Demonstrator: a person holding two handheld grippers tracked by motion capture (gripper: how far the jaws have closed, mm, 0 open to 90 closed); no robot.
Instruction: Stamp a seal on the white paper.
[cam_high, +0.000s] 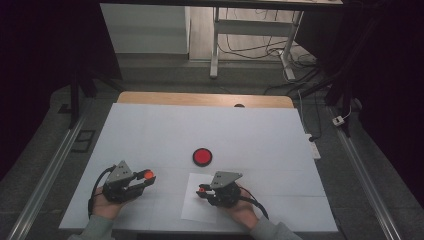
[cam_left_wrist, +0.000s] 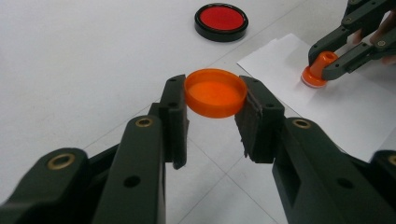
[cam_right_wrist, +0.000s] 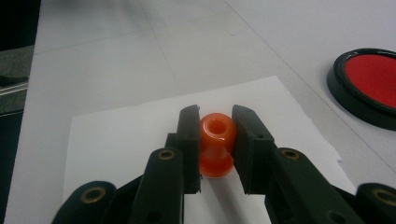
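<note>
The left hand-held gripper (cam_left_wrist: 215, 109) clamps a shallow, round orange cap (cam_left_wrist: 215, 92) (smooth, glossy plastic) by its rim, held above the white bench (cam_high: 150, 130). The right hand-held gripper (cam_right_wrist: 216, 126) pinches a waisted orange stamp (cam_right_wrist: 216, 144) at its neck, base down on a white paper sheet (cam_right_wrist: 121, 135). Both hands lie low, palms up, grippers angled inward. A round black-rimmed red pad (cam_high: 202, 156) sits beyond them.

No legible text or labels anywhere
</note>
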